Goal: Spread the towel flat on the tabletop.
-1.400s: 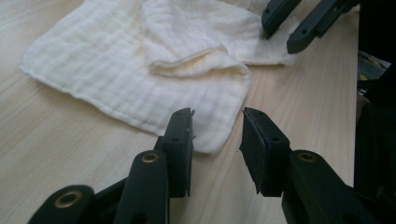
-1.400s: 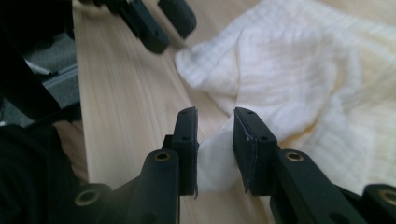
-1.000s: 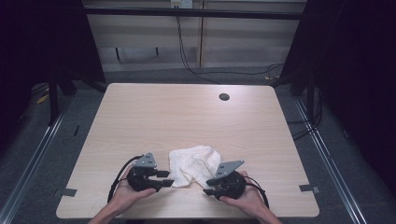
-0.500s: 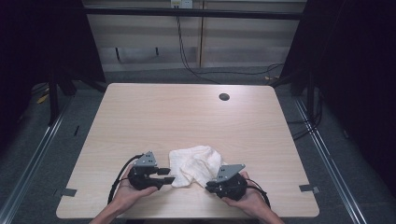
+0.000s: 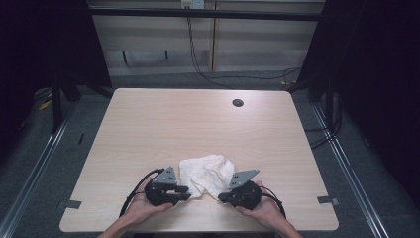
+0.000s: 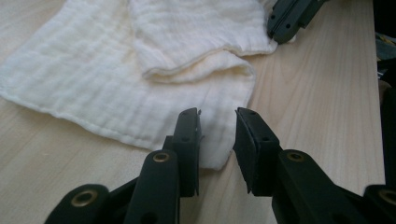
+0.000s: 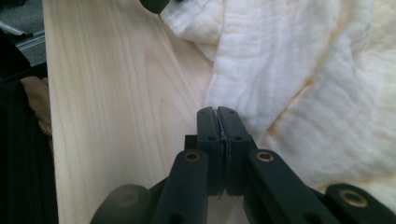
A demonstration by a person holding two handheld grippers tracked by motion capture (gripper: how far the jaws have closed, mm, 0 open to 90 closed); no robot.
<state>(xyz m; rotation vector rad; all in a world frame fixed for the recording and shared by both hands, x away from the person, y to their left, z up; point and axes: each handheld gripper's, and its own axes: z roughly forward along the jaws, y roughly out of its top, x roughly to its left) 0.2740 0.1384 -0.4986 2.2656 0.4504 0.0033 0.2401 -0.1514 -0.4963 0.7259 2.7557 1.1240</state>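
Pale wooden table (image 5: 148, 129) carries a crumpled white cloth (image 5: 205, 173) between both claws: right claw (image 7: 217, 112) clamped on its corner, left claw (image 6: 217, 122) closing, apart, astride the near corner.

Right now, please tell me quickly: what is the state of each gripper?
Left gripper: open, closing around the edge of the white cloth, pads not yet pressing.
Right gripper: closed, pinching the cloth's edge.

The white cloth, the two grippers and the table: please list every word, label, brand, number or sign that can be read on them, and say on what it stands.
None: no readable text anywhere.
white cloth: plain, no tag or print in view.
left gripper and right gripper: black, no marking legible.
table: bare wood grain, no label.
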